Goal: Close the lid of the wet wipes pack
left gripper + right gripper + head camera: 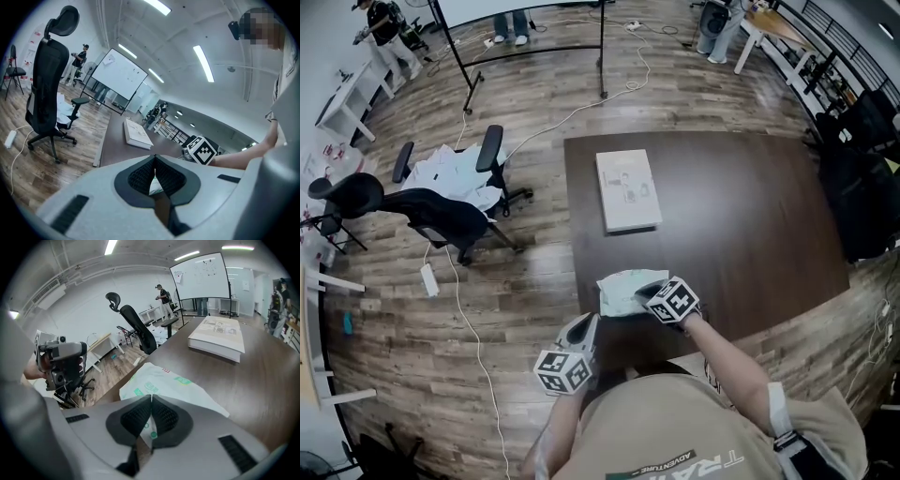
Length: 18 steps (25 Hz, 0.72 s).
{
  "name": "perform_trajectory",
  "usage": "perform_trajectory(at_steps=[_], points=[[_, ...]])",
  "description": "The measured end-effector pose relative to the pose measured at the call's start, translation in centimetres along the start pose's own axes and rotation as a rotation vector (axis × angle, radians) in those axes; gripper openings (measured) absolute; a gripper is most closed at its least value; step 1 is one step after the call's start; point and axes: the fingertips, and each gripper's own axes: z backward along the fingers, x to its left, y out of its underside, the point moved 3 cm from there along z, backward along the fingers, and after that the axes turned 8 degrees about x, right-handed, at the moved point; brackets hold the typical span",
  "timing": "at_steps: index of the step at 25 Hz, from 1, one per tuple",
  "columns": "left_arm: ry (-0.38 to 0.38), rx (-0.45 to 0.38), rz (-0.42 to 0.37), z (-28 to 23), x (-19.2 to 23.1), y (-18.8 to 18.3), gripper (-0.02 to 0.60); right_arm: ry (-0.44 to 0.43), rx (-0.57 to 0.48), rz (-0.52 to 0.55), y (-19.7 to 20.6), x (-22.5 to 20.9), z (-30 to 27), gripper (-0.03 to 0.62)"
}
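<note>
The wet wipes pack (622, 289), white with green print, lies flat on the dark brown table (750, 225) near its front edge. My right gripper (645, 293) rests over the pack's right end; in the right gripper view its jaws (151, 400) are shut, with the pack (164, 378) just beyond and under them. My left gripper (588, 325) hangs at the table's front edge, a little short of the pack, jaws shut (154, 161) with nothing in them. A sliver of the pack (155, 186) shows below its pads. I cannot make out the lid.
A thick white book (628, 189) lies further back on the table. A black office chair (441, 214) with white cloth on it stands on the wooden floor to the left, with cables near it. People stand far off at the room's back.
</note>
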Motion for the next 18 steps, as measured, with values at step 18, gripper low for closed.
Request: perform_trajectory(at_steps=[18], points=[[-0.005, 0.039, -0.136, 0.1, -2.3, -0.3, 0.009, 0.086, -0.238, -0.031, -0.5, 0.7, 5.2, 0.015]])
